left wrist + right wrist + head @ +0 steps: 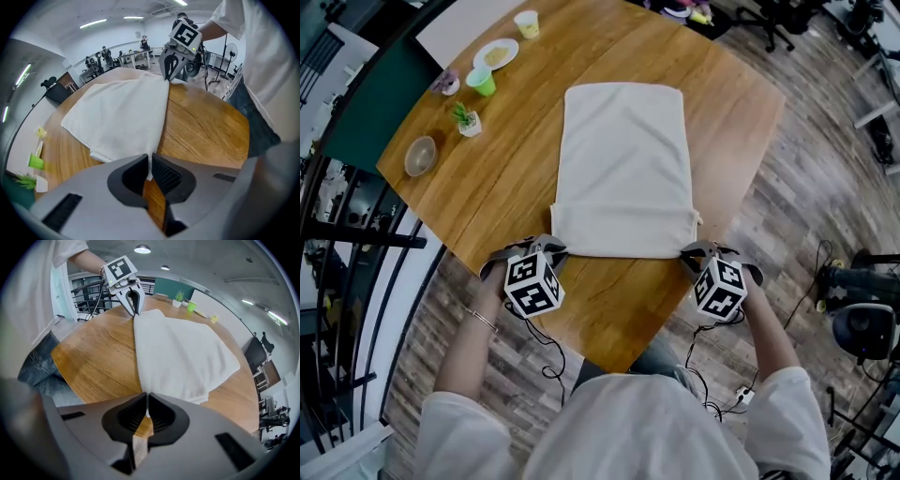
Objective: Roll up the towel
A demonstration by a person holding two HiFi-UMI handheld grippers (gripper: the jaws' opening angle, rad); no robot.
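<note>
A white towel [623, 169] lies flat on the round wooden table [731, 122], long side running away from me. My left gripper [551, 249] is shut on the towel's near left corner [149, 164]. At the near right corner [143, 401] my right gripper [690, 253] is shut on the cloth too. Both near corners are lifted slightly off the wood. In the left gripper view the right gripper [169, 70] shows across the towel [122, 112]. The right gripper view shows the left gripper [133, 303] at the other end of the towel's [183, 352] near edge.
At the table's far left stand a green cup [481, 82], a plate [495, 53], a yellow cup [526, 23], a small potted plant [466, 118] and a bowl [420, 155]. The table's near edge [619, 361] is close to my body. Office chairs stand beyond.
</note>
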